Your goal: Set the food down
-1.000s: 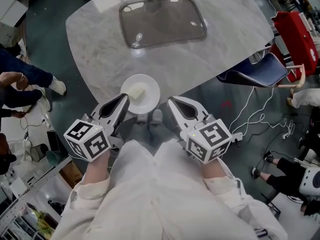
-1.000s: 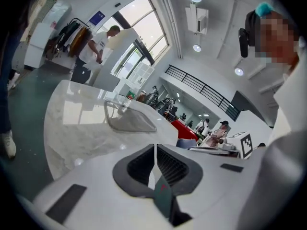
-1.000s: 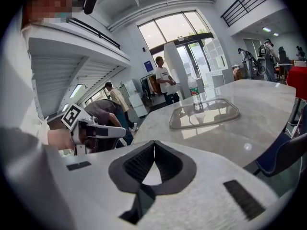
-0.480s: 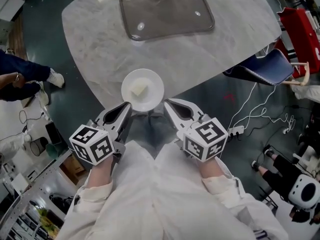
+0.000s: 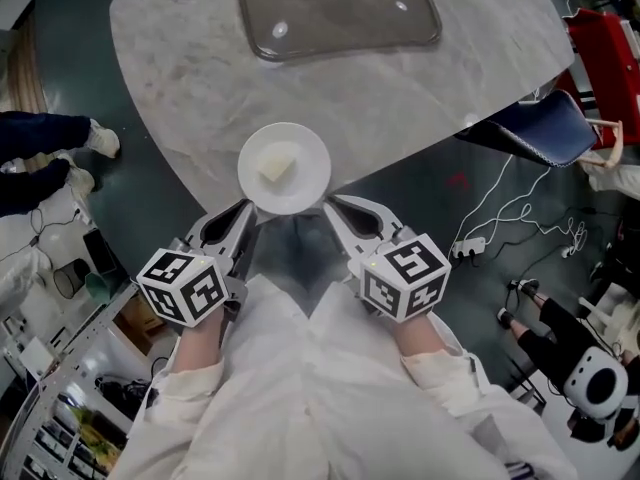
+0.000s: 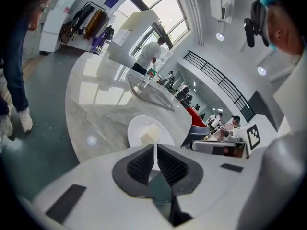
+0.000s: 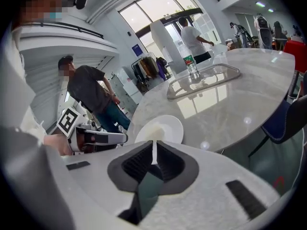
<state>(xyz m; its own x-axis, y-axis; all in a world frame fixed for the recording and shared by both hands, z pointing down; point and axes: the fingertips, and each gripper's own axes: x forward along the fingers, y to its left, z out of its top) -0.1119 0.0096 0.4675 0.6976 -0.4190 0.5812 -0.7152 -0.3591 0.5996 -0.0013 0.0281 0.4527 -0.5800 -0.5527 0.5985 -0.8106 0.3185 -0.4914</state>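
Our left tongs (image 5: 247, 211) are closed on the near rim of the white plate (image 5: 305, 153). In the left gripper view the ribbed pads (image 6: 142, 165) meet with only the plate's thin white edge between them. Our right tongs (image 5: 330, 208) grip the same rim just to the right, and the right gripper view shows that edge pinched between its pads as well. Behind each pair of tongs sits its marker cube, the left cube (image 5: 185, 286) and the right cube (image 5: 405, 276), with our white sleeves (image 5: 300, 388) trailing back from them. On the plate lies the food (image 5: 276, 166), a single pale blocky piece a little left of the centre. The plate is level over the near rounded corner of the grey marble bench (image 5: 190, 88), and its near edge, where we grip it, juts past the bench toward us. We cannot tell whether it rests on the stone or is just above it. Farther along the bench, well apart from the plate, lies a smoky see-through tray (image 5: 340, 8) with rounded corners. In the right gripper view a bottle (image 7: 191, 62) with a green label stands upright at the tray's far side. To our right a blue chair (image 5: 540, 133) is tucked against the bench, and white cables (image 5: 500, 208) trail across the dark green floor (image 5: 440, 188).
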